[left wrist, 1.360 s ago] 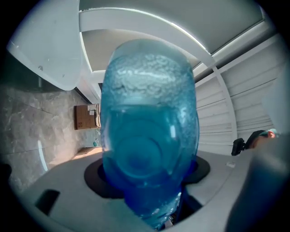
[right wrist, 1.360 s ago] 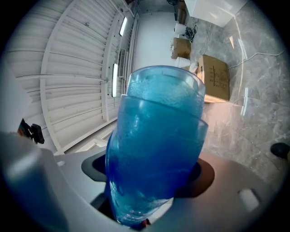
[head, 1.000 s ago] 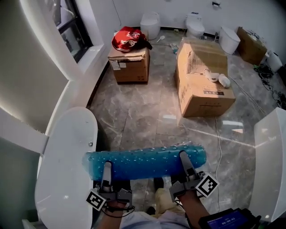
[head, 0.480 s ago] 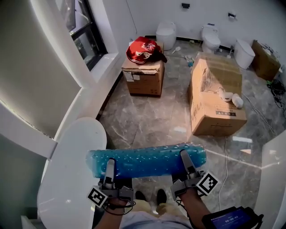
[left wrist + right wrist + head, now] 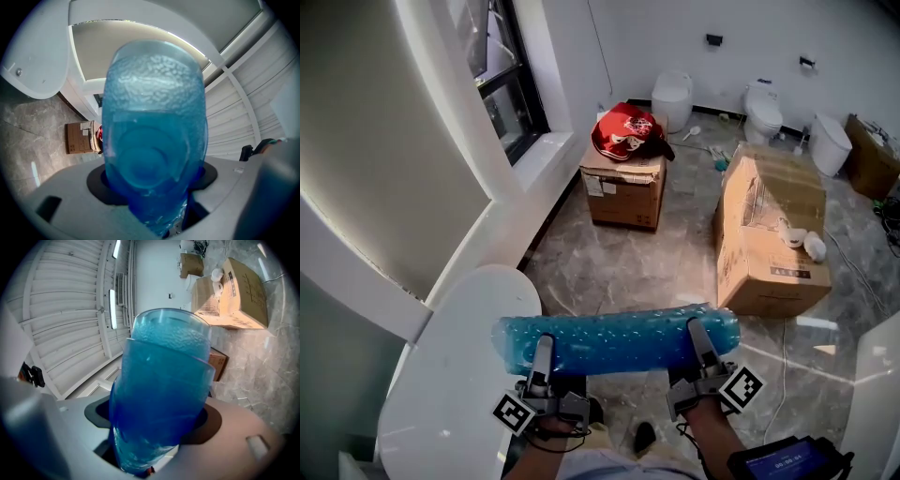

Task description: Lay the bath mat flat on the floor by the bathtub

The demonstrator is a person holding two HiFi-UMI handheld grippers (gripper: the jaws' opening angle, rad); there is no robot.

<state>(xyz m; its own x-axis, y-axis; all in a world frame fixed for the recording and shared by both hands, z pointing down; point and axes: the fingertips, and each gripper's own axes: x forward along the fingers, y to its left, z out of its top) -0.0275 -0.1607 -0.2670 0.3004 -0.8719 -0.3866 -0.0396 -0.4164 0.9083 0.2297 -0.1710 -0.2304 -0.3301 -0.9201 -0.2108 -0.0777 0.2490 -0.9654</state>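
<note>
1. I hold the rolled translucent blue bumpy bath mat (image 5: 617, 339) near me, long axis left-right, its left end over the white bathtub (image 5: 450, 375).
2. Left gripper (image 5: 543, 356) and right gripper (image 5: 698, 342) each pinch it.
3. Grey marble floor (image 5: 628, 267) is open beyond, with a brown cardboard box (image 5: 773, 244) far right.

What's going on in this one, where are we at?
A person holds a rolled-up blue bath mat crosswise in the air. The left hand-held gripper is clamped near one end and the right hand-held gripper near the other. They stand beside the white bathtub, above the grey stone floor. The mat is not yet unrolled or laid down. Cardboard boxes sit further off.
</note>
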